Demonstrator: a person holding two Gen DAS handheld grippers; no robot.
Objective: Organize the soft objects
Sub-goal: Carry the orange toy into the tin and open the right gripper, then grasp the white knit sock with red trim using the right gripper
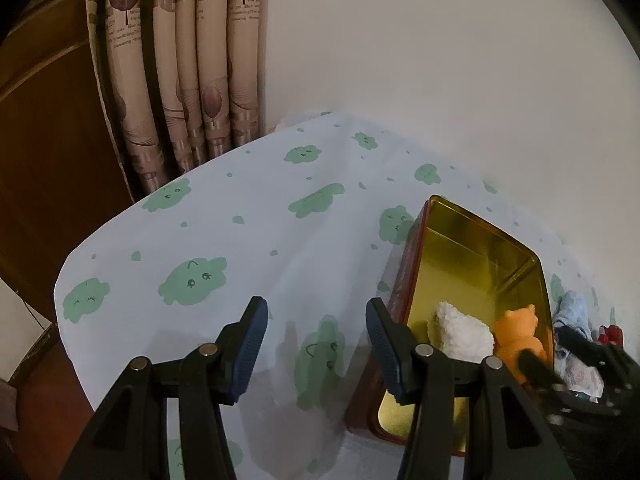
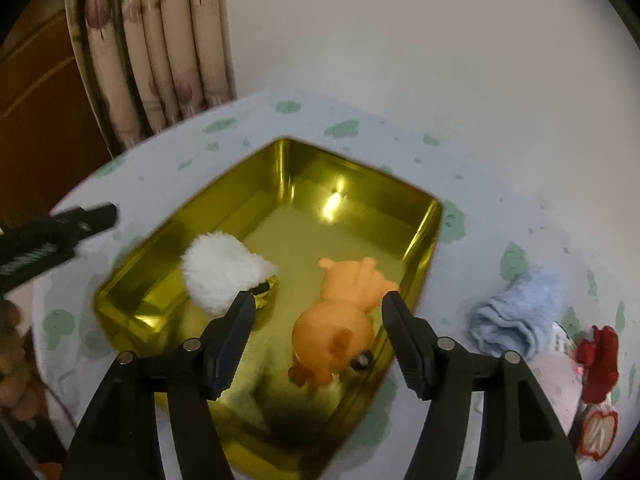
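Observation:
A gold tin box (image 2: 424, 236) sits on the table; it also shows in the left wrist view (image 1: 536, 272). Inside lie a white fluffy toy (image 2: 220, 272) (image 1: 460, 332) and an orange soft toy (image 2: 340, 316) (image 1: 520, 332). My right gripper (image 2: 318, 300) is open and empty, hovering just above the orange toy. My left gripper (image 1: 316, 308) is open and empty over the cloth, left of the box. A blue cloth (image 2: 520, 312) (image 1: 574, 312) lies right of the box.
The table wears a white cloth with green blobs (image 1: 240, 220). Red and pink soft items (image 2: 596, 364) lie at the far right. A curtain (image 1: 180, 60) and a white wall (image 1: 440, 40) stand behind. The left gripper shows in the right wrist view (image 2: 56, 236).

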